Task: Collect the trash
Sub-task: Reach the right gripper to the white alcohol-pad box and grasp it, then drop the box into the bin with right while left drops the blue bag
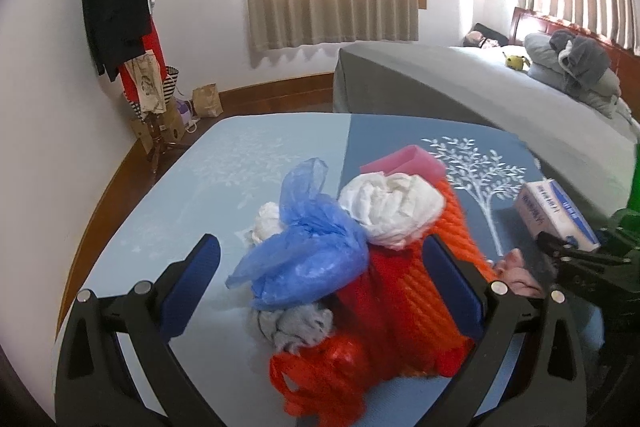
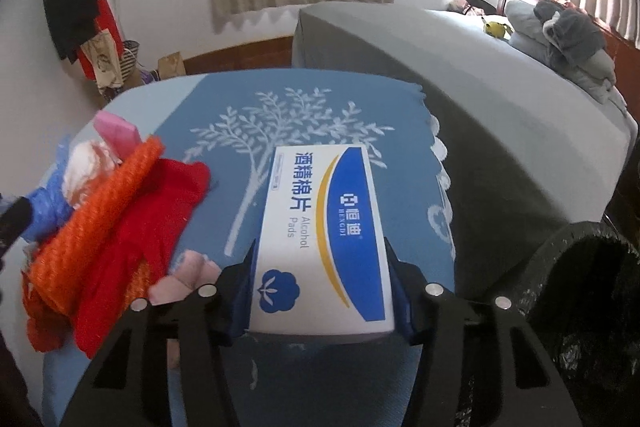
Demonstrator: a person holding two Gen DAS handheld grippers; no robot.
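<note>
A heap of trash lies on the blue table (image 1: 160, 227): a blue plastic bag (image 1: 308, 251), white crumpled paper (image 1: 392, 207), an orange mesh (image 1: 424, 291), red cloth (image 2: 132, 239), a grey wad (image 1: 296, 327) and a pink box (image 1: 404, 161). My left gripper (image 1: 320, 247) is open, its blue fingers wide on either side of the heap, touching nothing. A white and blue alcohol pads box (image 2: 324, 239) rests on the table on the right. My right gripper (image 2: 320, 251) is shut on its near end, pads against both long sides.
A black bin (image 2: 592, 307) lined with a dark bag stands at the table's right, close to the right gripper. A grey bed (image 2: 480, 87) runs behind the table. A coat stand (image 1: 120, 27) and paper bags stand in the far left corner.
</note>
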